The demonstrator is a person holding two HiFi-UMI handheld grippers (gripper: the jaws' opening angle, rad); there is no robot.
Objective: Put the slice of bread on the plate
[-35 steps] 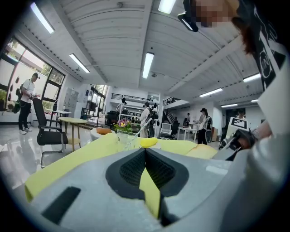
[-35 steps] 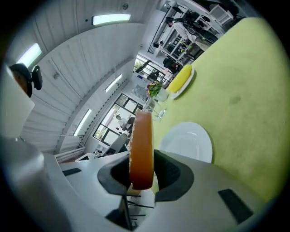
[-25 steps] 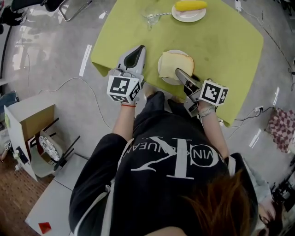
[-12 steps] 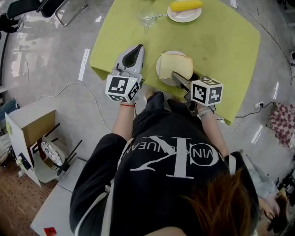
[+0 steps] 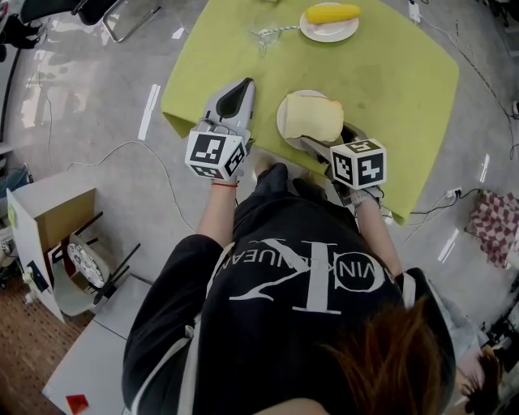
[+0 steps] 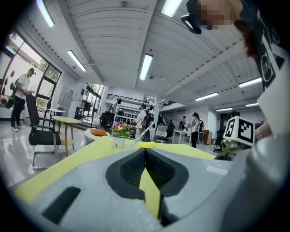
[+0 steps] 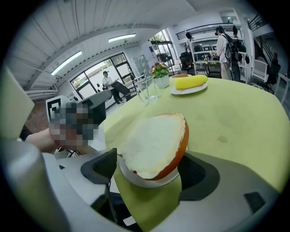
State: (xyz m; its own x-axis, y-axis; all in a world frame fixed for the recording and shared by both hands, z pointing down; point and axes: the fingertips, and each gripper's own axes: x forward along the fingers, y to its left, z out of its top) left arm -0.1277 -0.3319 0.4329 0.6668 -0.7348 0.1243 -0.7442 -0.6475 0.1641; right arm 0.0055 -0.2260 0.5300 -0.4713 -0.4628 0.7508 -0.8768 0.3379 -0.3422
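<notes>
The slice of bread, white with a brown crust, lies on a white plate at the near edge of the yellow-green table. My right gripper sits at the plate's near side, its jaws opening. In the right gripper view the bread and plate lie between the spread pads, which do not press on them. My left gripper rests at the table's left edge, shut and empty; its tip shows closed in the left gripper view.
At the far side of the table stand a small plate with a yellow cob and a clear glass. A flower pot shows beyond them. Cables run over the grey floor, and a cardboard box stands at the left.
My right gripper has rolled over at the plate's edge and its jaws have spread apart. The bread stays lying on the plate. The left gripper has kept still.
</notes>
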